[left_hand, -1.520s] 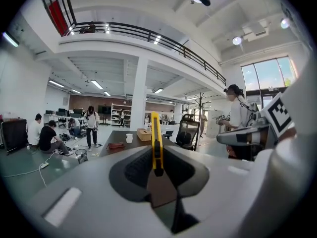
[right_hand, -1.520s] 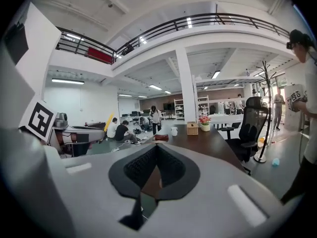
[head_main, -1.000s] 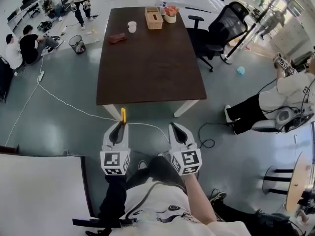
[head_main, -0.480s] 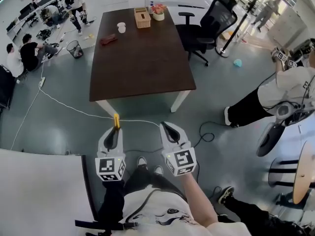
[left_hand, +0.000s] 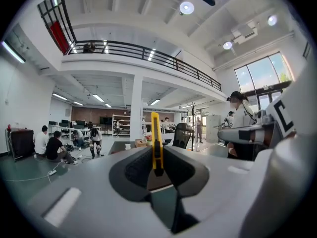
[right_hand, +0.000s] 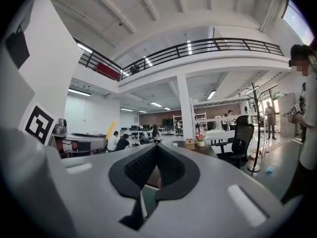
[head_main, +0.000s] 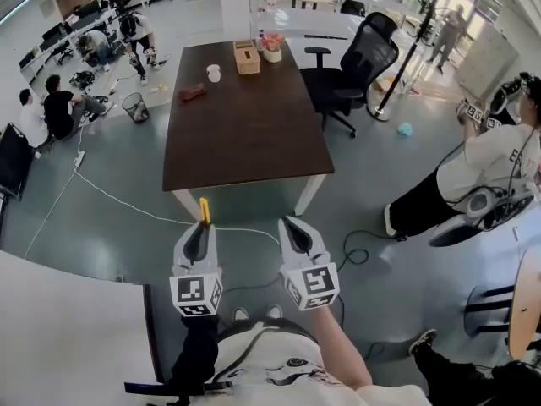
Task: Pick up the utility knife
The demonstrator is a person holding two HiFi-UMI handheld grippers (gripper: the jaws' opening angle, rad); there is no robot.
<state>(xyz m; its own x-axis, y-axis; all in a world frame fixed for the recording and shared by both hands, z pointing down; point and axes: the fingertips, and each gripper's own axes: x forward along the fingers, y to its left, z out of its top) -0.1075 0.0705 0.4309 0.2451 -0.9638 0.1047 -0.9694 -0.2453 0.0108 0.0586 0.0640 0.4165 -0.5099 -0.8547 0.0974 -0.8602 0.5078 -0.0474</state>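
Note:
My left gripper (head_main: 203, 228) is shut on a yellow utility knife (head_main: 204, 210), whose end sticks out past the jaw tips over the grey floor. In the left gripper view the utility knife (left_hand: 156, 143) stands upright, pinched between the closed black pads. My right gripper (head_main: 291, 227) is beside it, shut with nothing between its pads. In the right gripper view the right gripper (right_hand: 156, 150) shows its pads pressed together, and the yellow utility knife (right_hand: 110, 129) pokes up at the left above the other gripper. Both grippers hang in front of the person's body, short of the table.
A dark brown table (head_main: 246, 138) stands ahead with a white cup (head_main: 214, 73), a wooden box (head_main: 247, 57), flowers (head_main: 271, 45) and a reddish object (head_main: 192, 94) at its far end. A black office chair (head_main: 355, 62) is right of it. A white cable (head_main: 110, 194) crosses the floor. People sit at left and right.
The head view has shifted, so the table appears farther away and higher in frame. Both grippers stay shut, side by side, the left still holding the knife.

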